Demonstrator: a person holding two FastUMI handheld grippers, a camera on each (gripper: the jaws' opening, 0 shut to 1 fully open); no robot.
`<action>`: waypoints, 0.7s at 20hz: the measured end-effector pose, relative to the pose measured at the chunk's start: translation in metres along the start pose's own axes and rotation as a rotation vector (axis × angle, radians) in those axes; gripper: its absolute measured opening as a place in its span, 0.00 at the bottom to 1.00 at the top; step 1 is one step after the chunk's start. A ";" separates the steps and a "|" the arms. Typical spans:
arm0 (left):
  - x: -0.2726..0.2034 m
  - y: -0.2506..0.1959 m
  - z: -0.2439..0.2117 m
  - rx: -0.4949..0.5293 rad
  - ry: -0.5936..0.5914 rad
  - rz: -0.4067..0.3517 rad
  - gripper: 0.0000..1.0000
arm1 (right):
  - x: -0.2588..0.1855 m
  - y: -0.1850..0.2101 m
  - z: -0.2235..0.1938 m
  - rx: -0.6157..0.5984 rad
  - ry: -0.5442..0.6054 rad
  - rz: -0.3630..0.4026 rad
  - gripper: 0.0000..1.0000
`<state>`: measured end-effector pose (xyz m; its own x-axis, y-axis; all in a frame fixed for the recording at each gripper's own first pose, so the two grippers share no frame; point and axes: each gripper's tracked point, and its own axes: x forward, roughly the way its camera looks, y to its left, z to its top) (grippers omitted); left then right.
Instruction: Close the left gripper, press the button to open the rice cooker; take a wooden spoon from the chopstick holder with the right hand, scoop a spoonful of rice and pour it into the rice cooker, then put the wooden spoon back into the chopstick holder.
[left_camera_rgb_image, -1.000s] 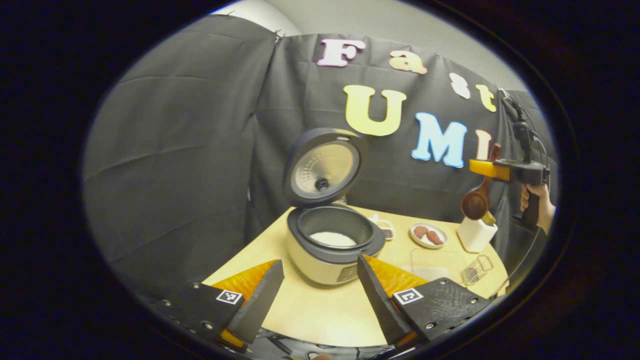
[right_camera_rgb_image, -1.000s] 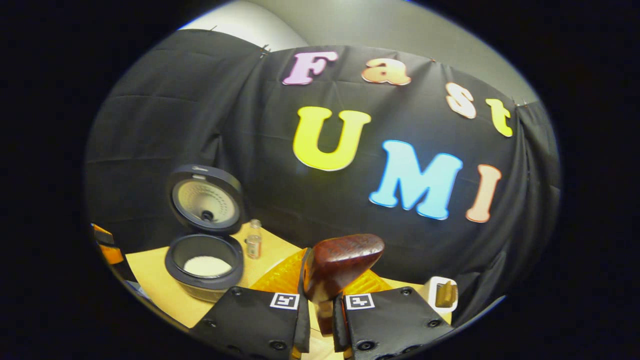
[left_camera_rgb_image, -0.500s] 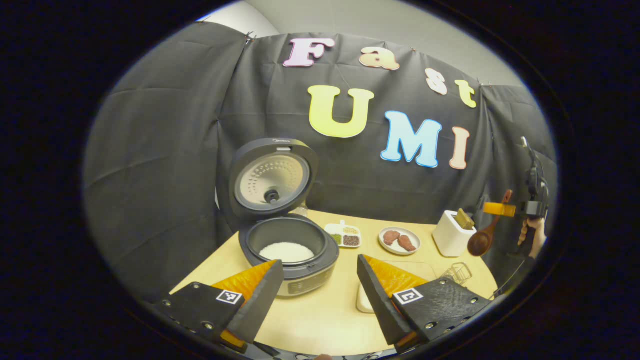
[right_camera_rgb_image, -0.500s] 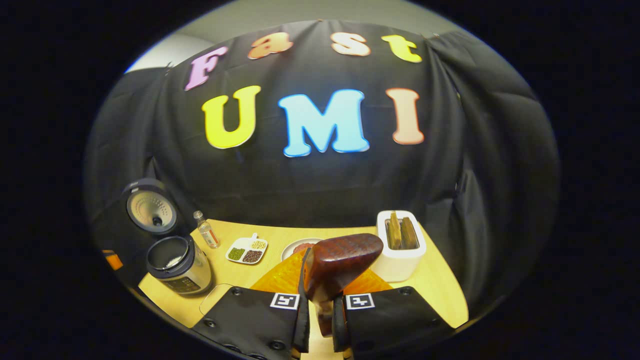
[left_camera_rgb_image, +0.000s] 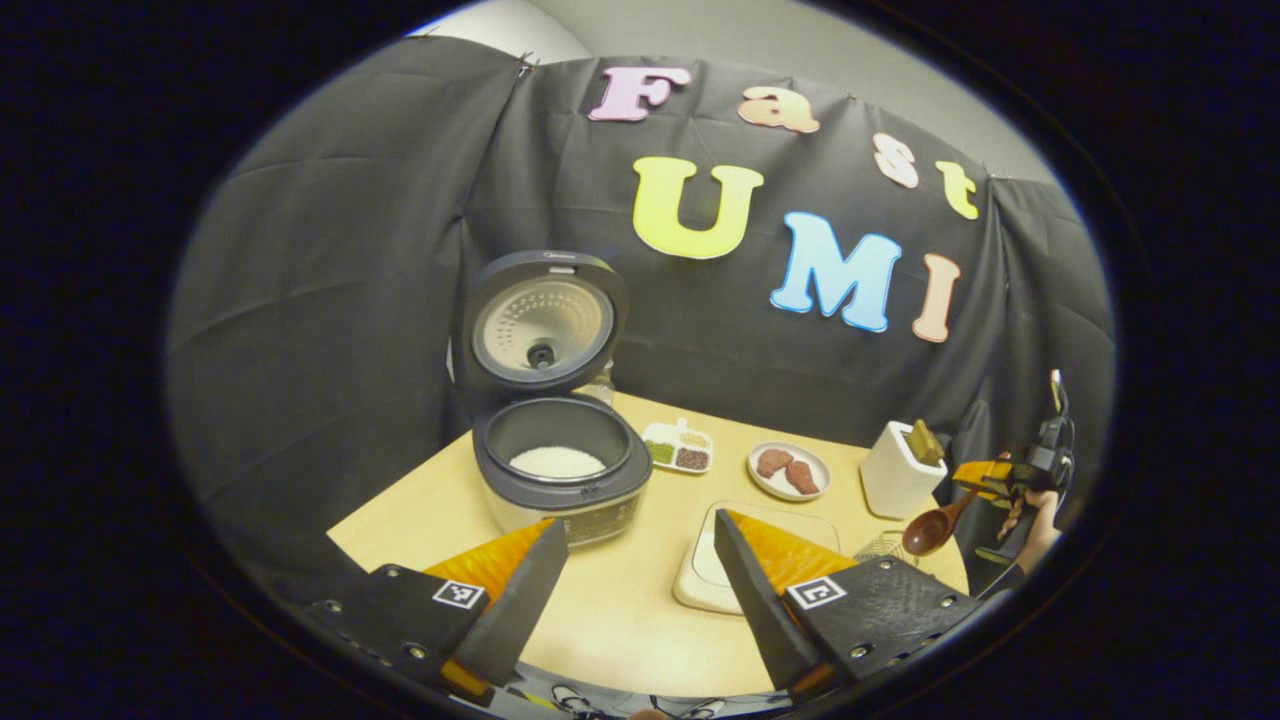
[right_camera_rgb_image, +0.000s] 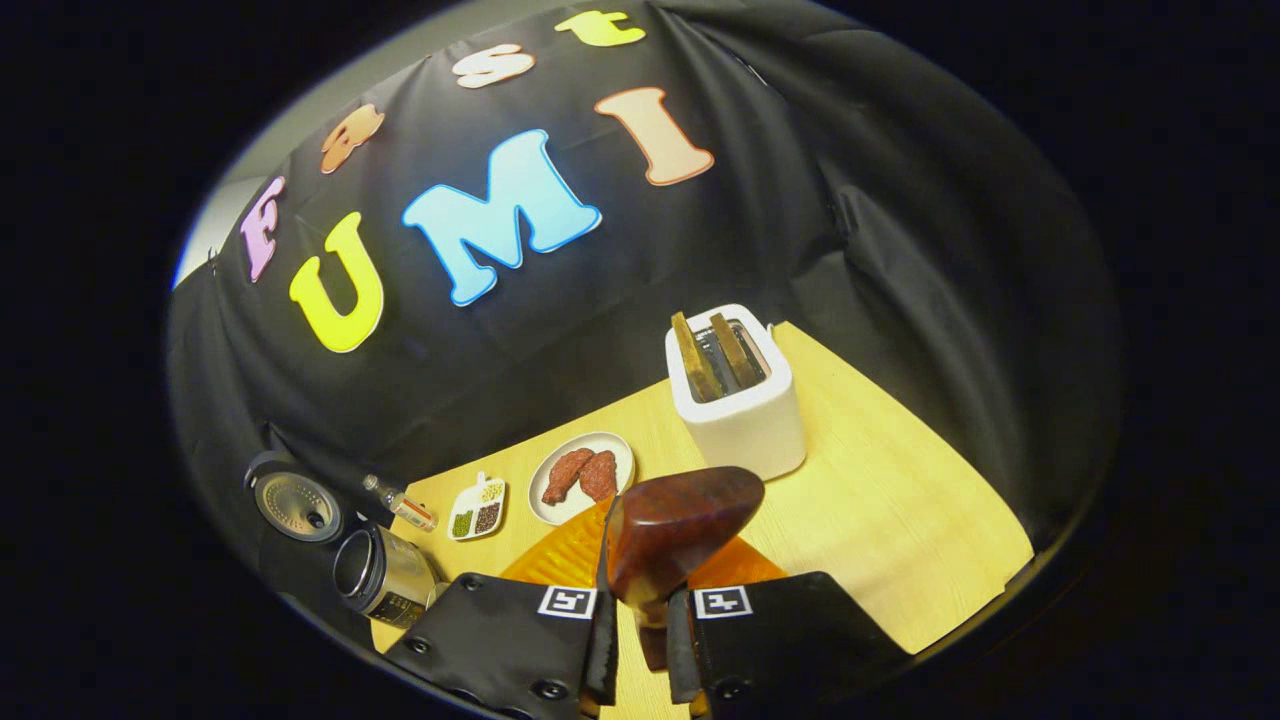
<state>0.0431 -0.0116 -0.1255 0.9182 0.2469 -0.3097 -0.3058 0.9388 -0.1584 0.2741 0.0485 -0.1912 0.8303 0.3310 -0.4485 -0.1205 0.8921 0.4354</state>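
My right gripper (right_camera_rgb_image: 640, 640) is clamped on the wooden spoon (right_camera_rgb_image: 672, 525) w/ the left gripper (left_camera_rgb_image: 635, 590) gaping; if I tilt near the table's right edge I'll miss the chopstick holder (right_camera_rgb_image: 742, 405).

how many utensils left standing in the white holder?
2. Both stand side by side in the white holder: one nearer the wall's side, the other beside it. The wooden spoon is out, clamped in the right hand-held gripper. Shorter ones may be hidden inside.

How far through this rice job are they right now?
The rice cooker stands open with rice inside. The right gripper grips the wooden spoon, out of the chopstick holder; its bowl hangs near the table edge. Returning the spoon remains.
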 end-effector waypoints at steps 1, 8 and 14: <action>-0.008 0.000 -0.006 -0.021 -0.001 0.022 0.91 | 0.007 -0.005 0.003 0.018 0.013 -0.001 0.22; -0.047 -0.007 -0.049 -0.178 0.016 0.155 0.91 | 0.043 -0.019 -0.028 0.043 0.105 0.016 0.24; -0.054 -0.006 -0.043 -0.160 -0.018 0.196 0.94 | 0.040 -0.014 -0.046 0.062 0.165 0.062 0.30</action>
<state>-0.0150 -0.0410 -0.1480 0.8412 0.4263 -0.3327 -0.5134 0.8229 -0.2437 0.2842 0.0632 -0.2513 0.7212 0.4350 -0.5391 -0.1301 0.8495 0.5114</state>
